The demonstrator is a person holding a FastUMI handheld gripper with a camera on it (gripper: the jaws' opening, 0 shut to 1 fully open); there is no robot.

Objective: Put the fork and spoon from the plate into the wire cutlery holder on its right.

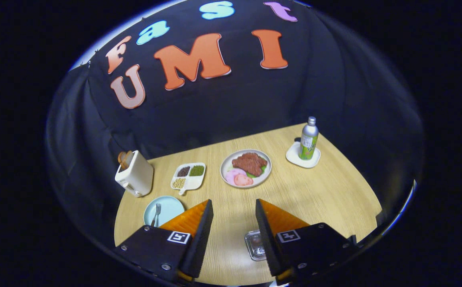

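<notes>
Fork (157,214) lying on blue plate (171,205), tines pointing away, handle nearing left finger | gripper (234,217) hovering wide open, gripping nothing.

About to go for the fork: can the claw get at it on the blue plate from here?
Probably yes. The claw is open and holds nothing; the fork lies exposed on the blue plate, just beside the left finger, nothing covering it. It needs shifting left.

On the wooden table (334,191) — toaster (135,174), sectioned dish (189,176), meat plate (246,168), bottle (309,138) on its coaster (294,157).
</notes>
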